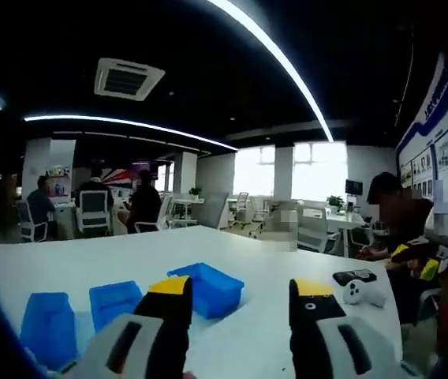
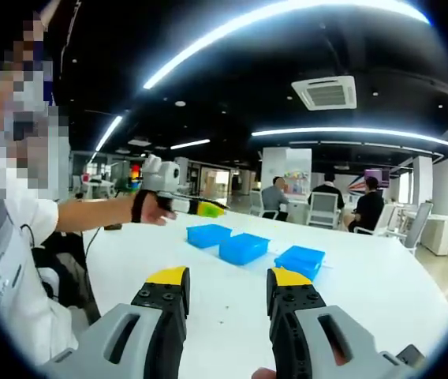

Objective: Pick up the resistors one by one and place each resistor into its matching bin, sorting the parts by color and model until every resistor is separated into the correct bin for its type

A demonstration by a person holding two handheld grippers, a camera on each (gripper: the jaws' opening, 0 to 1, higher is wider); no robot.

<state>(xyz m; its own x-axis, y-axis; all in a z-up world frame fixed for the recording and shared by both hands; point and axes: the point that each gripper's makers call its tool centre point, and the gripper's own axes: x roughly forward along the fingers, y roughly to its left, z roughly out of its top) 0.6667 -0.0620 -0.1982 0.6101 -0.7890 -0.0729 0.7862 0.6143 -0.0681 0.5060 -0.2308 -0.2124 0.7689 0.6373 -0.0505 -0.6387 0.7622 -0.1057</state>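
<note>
White desk [image 1: 271, 260] carrying three blue plastic bins [image 1: 206, 288]; black handset [image 1: 354, 276] and small white device [image 1: 364, 293] near the desk's far edge. Left gripper [image 1: 244, 304] and right gripper [image 2: 226, 294]: jaws apart, empty, bins beyond them. No resistors discernible.

You cannot read any words here; the big blue and white wall board [image 1: 443, 140] has writing, but it is too blurry.
</note>
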